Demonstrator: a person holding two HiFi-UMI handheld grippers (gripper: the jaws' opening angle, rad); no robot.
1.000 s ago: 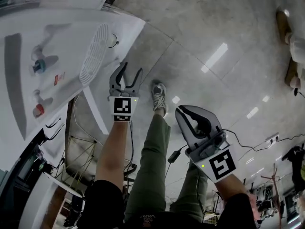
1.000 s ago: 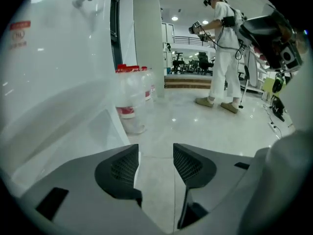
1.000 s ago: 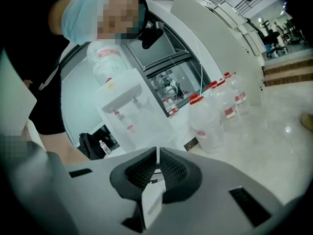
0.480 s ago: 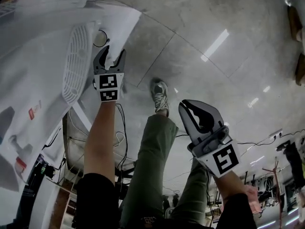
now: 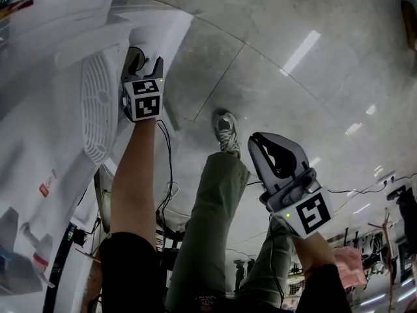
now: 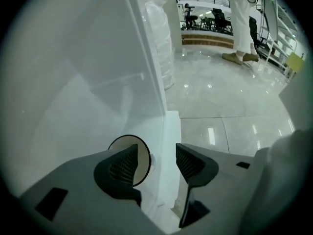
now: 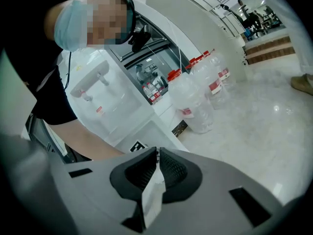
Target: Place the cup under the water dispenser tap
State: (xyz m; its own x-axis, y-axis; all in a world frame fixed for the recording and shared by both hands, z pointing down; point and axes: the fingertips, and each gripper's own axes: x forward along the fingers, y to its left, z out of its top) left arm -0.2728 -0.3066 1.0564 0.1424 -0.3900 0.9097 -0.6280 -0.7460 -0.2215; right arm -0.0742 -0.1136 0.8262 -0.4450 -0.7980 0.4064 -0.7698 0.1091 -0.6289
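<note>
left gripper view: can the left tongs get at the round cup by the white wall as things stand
Probably yes: the left tongs have just been opening and hold nothing, and the cup shows just past one jaw, against the white dispenser wall. That wall may crowd the grip.

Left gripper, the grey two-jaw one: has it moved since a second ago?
Yes. The left gripper closed in on the white slotted grille, from the bare floor beside it; its jaws have just been opening, gripping nothing.

Nothing reads clearly; the dispenser label (image 7: 99, 110) seems too blurred.
</note>
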